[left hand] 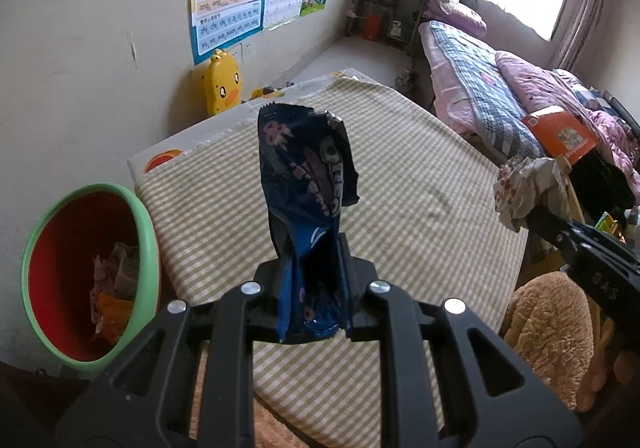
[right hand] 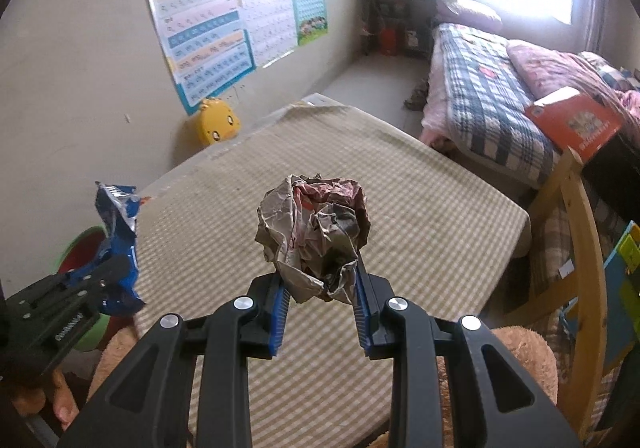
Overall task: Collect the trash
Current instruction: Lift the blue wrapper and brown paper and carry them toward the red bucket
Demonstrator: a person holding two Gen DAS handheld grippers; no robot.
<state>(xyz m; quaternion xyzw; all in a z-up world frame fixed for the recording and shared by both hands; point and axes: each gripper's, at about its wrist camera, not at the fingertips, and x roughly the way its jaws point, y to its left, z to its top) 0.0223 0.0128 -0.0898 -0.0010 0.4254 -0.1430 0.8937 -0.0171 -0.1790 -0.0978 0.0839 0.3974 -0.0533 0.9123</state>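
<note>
- Left hand-held gripper (left hand: 310, 280): jaws clamped on a blue snack wrapper (left hand: 308, 175), held upright above the checked tabletop (left hand: 420, 187).
- Right hand-held gripper (right hand: 320, 290): jaws clamped on a crumpled paper ball (right hand: 314, 234), held clear of the tabletop.
- Green-rimmed red bin (left hand: 86, 272), just beside the tabletop's left edge, holds scraps.

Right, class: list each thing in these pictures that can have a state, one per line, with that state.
Left gripper: shut on the wrapper.
Wrapper: blue, crumpled, held upright above the mat.
Right gripper: shut on the paper ball.
Paper ball: crumpled, held above the mat.
Bin: open, partly filled with trash.
Mat: laid flat, no trash showing on it.
</note>
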